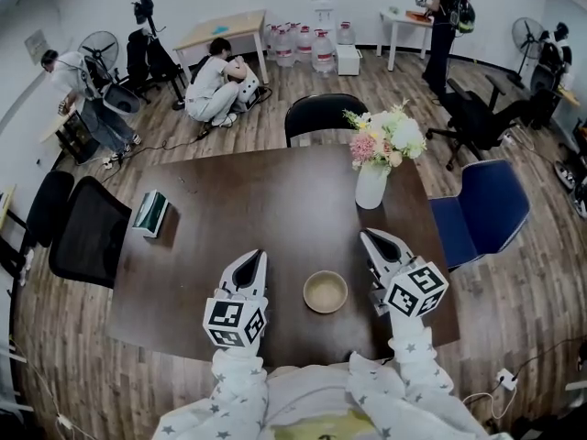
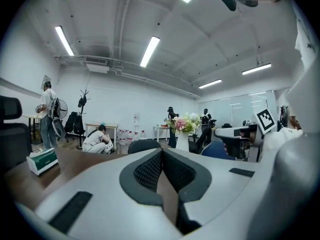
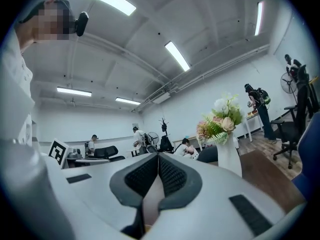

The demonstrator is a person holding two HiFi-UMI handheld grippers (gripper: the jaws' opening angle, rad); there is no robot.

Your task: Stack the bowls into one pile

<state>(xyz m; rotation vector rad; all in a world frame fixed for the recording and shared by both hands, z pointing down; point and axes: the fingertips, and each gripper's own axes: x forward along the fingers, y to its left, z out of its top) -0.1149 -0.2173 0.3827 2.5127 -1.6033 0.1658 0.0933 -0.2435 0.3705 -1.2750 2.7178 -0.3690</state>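
Observation:
A tan bowl sits near the front edge of the dark wooden table; whether other bowls nest inside it I cannot tell. My left gripper hovers to the bowl's left, with nothing between its shut jaws. To the bowl's right, my right gripper is raised and also shut on nothing. In the left gripper view the left gripper points level across the room, its black pads together. In the right gripper view the right gripper points the same way, pads meeting. The bowl is out of both gripper views.
A white vase of flowers stands at the table's far right. A green and white box lies at the left. Chairs ring the table: black at the far side, blue at the right, black at the left.

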